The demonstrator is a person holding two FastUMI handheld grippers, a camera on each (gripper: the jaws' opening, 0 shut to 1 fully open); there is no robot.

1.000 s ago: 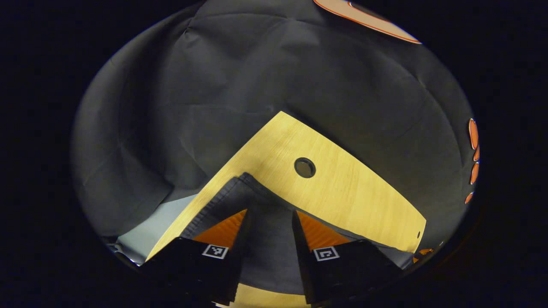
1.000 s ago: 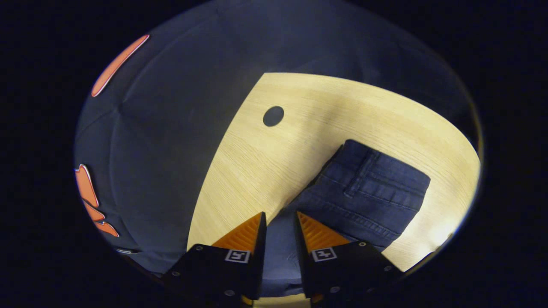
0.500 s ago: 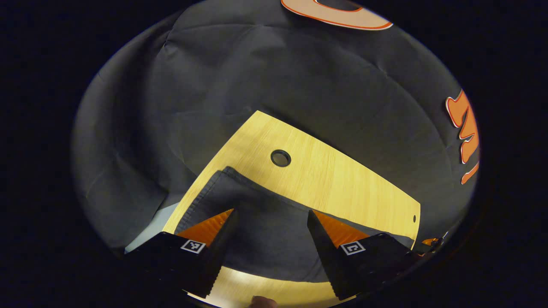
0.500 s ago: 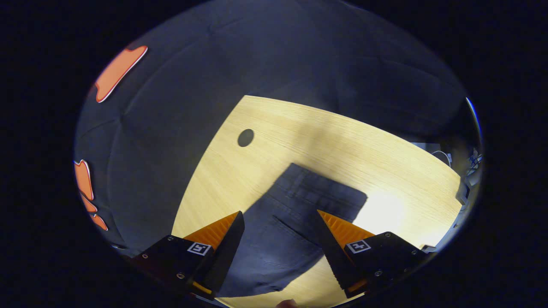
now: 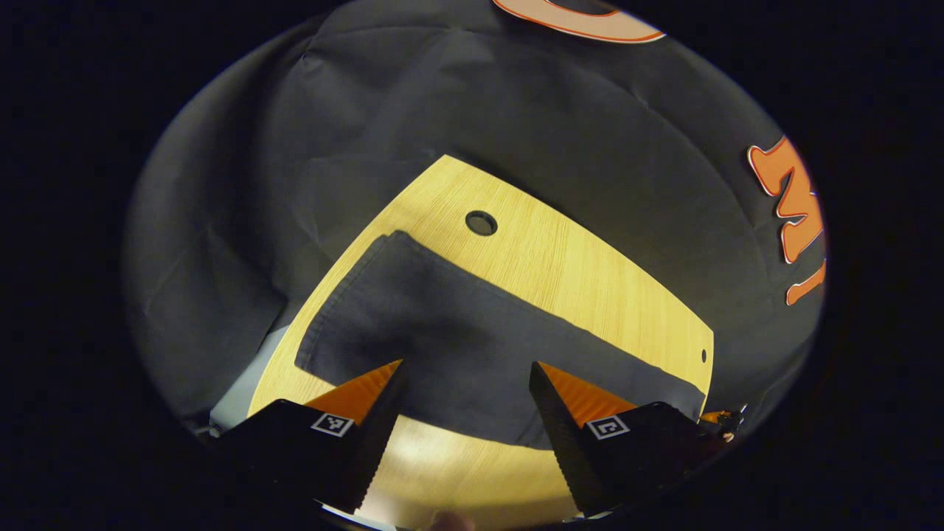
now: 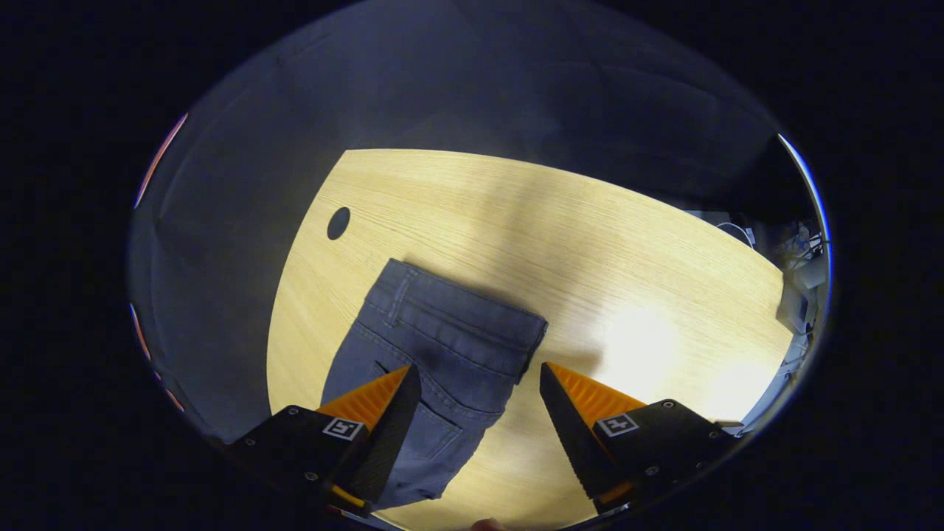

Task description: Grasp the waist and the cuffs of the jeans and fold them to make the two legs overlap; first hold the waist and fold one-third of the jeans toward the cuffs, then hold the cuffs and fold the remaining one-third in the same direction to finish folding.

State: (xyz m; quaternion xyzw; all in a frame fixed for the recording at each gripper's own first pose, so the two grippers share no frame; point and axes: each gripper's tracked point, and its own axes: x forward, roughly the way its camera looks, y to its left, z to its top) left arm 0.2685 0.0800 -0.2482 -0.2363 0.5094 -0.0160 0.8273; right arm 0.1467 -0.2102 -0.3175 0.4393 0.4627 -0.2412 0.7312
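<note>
One pair of jeans (image 6: 442,354) lies flat on my tabletop (image 6: 590,243), a single pale wooden board with fine straight grain and one round hole (image 6: 338,223) near its far corner. In the right gripper view I see the waist end: a stitched waistband with one belt loop and the seams of a pocket below it, dark blue denim with a slightly faded face. In the left gripper view the jeans (image 5: 457,332) show as one long, smooth dark strip running slantwise across the board, with a hemmed, stitched edge at its far left end; the hole (image 5: 481,223) sits just beyond that strip.

My left gripper (image 5: 466,372) hangs above the strip with its jaws spread wide and nothing between them. My right gripper (image 6: 479,376) hangs above the waist end, jaws likewise wide apart and gripping nothing. All four fingers are wedge-shaped with ribbed inner faces. Crumpled black cloth (image 5: 442,110) stands behind the board.
</note>
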